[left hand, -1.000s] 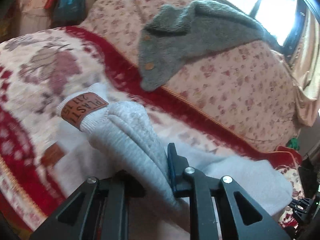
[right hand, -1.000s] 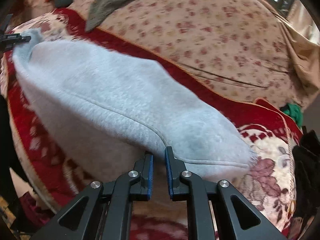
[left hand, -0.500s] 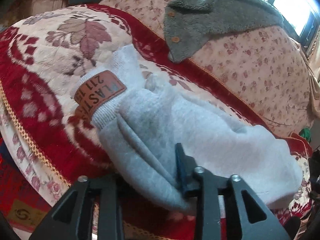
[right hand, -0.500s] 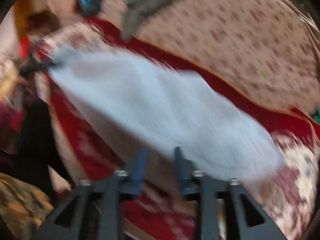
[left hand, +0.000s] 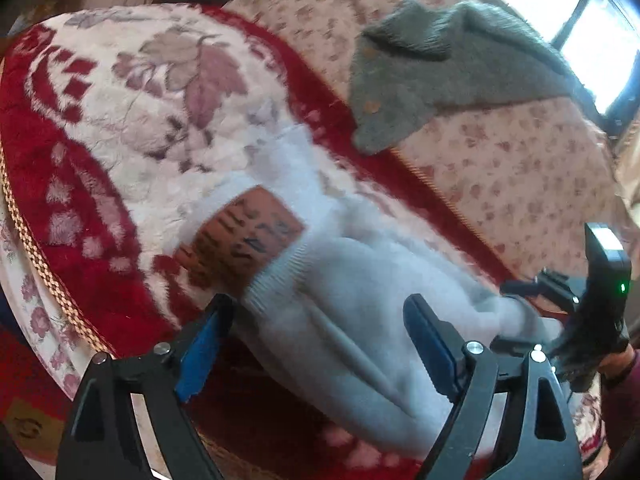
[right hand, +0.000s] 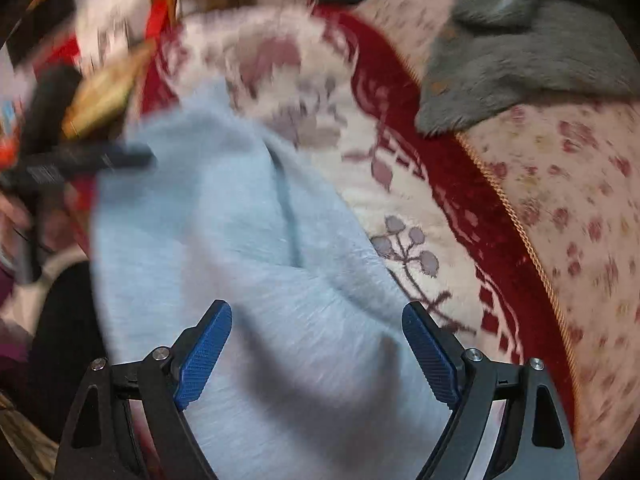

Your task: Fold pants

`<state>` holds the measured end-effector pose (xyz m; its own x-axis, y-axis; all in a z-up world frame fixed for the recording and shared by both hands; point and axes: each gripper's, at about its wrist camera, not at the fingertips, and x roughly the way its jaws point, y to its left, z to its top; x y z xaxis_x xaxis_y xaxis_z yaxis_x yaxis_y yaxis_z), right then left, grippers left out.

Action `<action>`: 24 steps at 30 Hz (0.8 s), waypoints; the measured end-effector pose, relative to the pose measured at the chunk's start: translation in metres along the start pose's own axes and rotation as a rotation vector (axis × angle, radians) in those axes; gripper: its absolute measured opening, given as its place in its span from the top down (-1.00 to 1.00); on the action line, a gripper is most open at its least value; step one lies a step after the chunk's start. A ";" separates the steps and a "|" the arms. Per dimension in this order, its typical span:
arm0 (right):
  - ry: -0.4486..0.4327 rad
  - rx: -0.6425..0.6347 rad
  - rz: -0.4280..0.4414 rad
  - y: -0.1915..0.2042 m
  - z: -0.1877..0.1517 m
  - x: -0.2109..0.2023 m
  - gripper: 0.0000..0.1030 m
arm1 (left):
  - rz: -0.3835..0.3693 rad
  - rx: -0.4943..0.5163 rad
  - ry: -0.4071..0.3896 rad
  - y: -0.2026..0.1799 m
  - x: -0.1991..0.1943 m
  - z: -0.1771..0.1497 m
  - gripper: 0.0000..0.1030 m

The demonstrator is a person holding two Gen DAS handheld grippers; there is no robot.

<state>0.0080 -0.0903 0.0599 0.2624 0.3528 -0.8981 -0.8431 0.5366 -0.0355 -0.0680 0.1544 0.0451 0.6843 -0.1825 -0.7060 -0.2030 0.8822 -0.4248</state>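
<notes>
The light grey pants [left hand: 360, 292] lie bunched on a red-and-cream floral blanket [left hand: 120, 128], the waistband's brown patch [left hand: 244, 240] facing up. My left gripper [left hand: 316, 308] straddles the waistband end. Its jaws are opening wide, with fabric between the pads and neither pad pressing on it. In the right wrist view the pants [right hand: 240, 260] spread below my right gripper [right hand: 316, 316]. Its jaws are also opening, blue pads apart above the cloth. The right gripper [left hand: 524, 314] also shows in the left wrist view, at the pants' far right end.
A grey knitted sweater [left hand: 440, 64] with buttons lies on the floral sofa cover [left hand: 520, 168] behind the blanket. The blanket's braided edge [left hand: 36, 256] drops off at the near left. Cluttered items [right hand: 100, 92] sit blurred beyond the blanket's left end. A window [left hand: 600, 40] is at the back.
Both grippers have let go of the pants and their jaws stand wide. The right gripper swung fast across toward the waistband end, so the pants now lie doubled over. The left gripper sank slightly.
</notes>
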 end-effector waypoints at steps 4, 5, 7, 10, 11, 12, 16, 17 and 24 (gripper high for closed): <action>0.056 -0.052 -0.052 0.013 -0.008 0.012 0.38 | 0.002 0.027 -0.044 0.001 0.002 0.008 -0.06; 0.057 -0.070 -0.077 0.017 -0.009 0.009 0.54 | -0.001 0.034 -0.045 0.000 0.002 0.011 0.00; 0.027 -0.064 -0.120 0.019 -0.009 -0.005 0.63 | -0.009 0.053 -0.079 -0.003 -0.003 0.017 0.26; -0.037 -0.042 -0.183 0.012 -0.003 -0.023 0.66 | -0.002 0.075 -0.141 -0.007 -0.012 0.023 0.28; -0.043 -0.029 -0.189 0.008 0.000 -0.025 0.66 | -0.007 0.074 -0.154 -0.007 -0.013 0.024 0.28; -0.042 0.014 -0.186 0.001 0.003 -0.025 0.66 | -0.007 0.075 -0.143 -0.008 -0.010 0.024 0.28; 0.018 0.060 -0.157 -0.004 0.000 0.005 0.63 | 0.031 0.050 -0.062 0.000 0.008 0.018 0.28; 0.028 0.058 -0.153 -0.004 -0.001 0.011 0.56 | 0.027 0.042 -0.059 0.003 0.008 0.017 0.25; -0.089 0.178 -0.152 -0.008 -0.004 -0.027 -0.25 | 0.097 0.008 -0.069 0.019 0.001 0.013 -0.62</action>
<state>0.0061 -0.1076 0.0828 0.4268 0.3201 -0.8458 -0.6967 0.7127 -0.0819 -0.0623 0.1768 0.0437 0.7085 -0.0658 -0.7026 -0.2653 0.8978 -0.3516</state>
